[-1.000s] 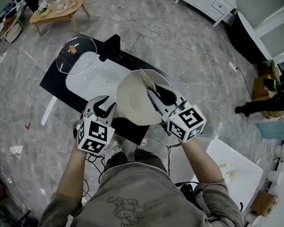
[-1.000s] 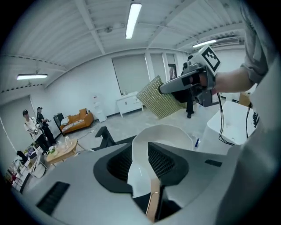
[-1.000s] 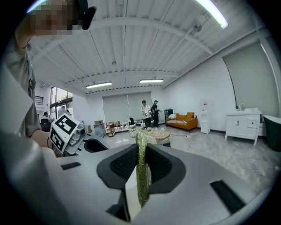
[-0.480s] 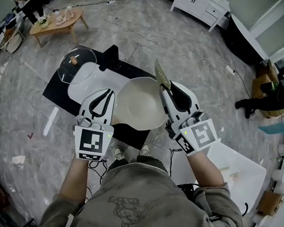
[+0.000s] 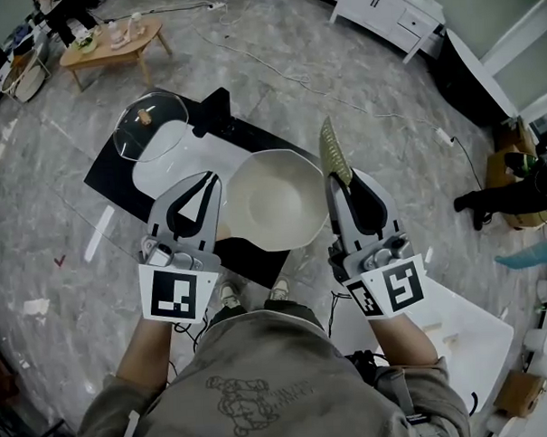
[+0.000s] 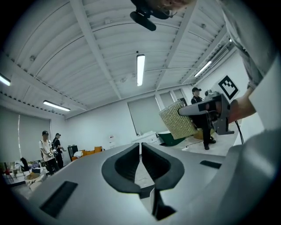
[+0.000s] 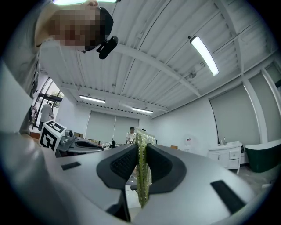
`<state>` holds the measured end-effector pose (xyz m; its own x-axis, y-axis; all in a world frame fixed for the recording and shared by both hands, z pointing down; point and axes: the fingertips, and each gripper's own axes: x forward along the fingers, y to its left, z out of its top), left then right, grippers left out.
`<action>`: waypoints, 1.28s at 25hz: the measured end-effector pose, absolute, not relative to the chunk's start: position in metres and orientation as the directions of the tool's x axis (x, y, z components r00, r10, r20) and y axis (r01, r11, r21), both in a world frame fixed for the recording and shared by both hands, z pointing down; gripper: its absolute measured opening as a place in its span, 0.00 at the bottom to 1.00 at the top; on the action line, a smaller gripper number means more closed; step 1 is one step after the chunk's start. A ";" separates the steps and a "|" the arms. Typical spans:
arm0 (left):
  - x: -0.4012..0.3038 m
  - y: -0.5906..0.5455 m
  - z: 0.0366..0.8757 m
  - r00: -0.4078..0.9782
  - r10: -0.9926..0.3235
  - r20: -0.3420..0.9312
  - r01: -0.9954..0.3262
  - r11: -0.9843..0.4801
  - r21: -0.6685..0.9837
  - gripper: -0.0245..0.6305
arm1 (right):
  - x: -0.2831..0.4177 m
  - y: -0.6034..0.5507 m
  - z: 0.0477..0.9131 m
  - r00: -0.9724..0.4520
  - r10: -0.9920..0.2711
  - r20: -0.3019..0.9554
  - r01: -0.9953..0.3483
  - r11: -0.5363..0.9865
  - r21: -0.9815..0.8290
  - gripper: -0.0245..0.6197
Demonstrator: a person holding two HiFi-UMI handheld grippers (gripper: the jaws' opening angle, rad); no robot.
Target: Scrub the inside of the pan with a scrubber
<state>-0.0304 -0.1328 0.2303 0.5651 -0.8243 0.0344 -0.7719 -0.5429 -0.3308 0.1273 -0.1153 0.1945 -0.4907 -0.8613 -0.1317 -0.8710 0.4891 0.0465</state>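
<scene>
Left tool (image 5: 207, 182), jaws just closed on nothing, hovers at 9 o'clock of the pan (image 5: 275, 202). The pan lies on the black bench (image 5: 108, 170) and looks rigid and glossy, probably slippery, so its rim seems best to steady it. At 3 o'clock, the right tool (image 5: 341, 188) pinches the thin, floppy-looking scrubber (image 5: 334, 151) by its lower edge.

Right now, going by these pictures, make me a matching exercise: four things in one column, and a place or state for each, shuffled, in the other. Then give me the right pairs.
Things
1. scrubber
2. left tool
3. glass lid
4. pan

Places or states
A. jaws together, nothing between them
B. cream-white inside, seen between the two tools in the head view
C. clamped in the right tool, sticking out past its tips
D. lying at the far end of the white basin

Pairs: 1-C, 2-A, 3-D, 4-B
</scene>
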 end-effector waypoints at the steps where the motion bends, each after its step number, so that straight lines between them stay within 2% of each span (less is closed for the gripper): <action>1: -0.030 -0.132 0.231 0.565 -0.825 0.037 -0.770 -0.543 -0.335 0.08 | 0.130 -0.114 0.197 -0.486 -0.864 -0.133 -0.873 0.485 0.043 0.15; 15: -0.027 -0.130 0.255 0.539 -0.839 0.073 -0.803 -0.539 -0.254 0.08 | 0.136 -0.112 0.235 -0.492 -0.869 -0.052 -0.870 0.493 -0.020 0.15; 32: -0.025 -0.130 0.259 0.546 -0.833 0.088 -0.785 -0.546 -0.292 0.08 | 0.139 -0.115 0.239 -0.487 -0.872 -0.053 -0.870 0.489 -0.059 0.15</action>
<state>-0.0248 -0.1304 0.2595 0.5464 -0.8330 0.0876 -0.7854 -0.5458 -0.2920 0.1386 -0.1147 0.2394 -0.4866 -0.8720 -0.0532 -0.8702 0.4892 -0.0587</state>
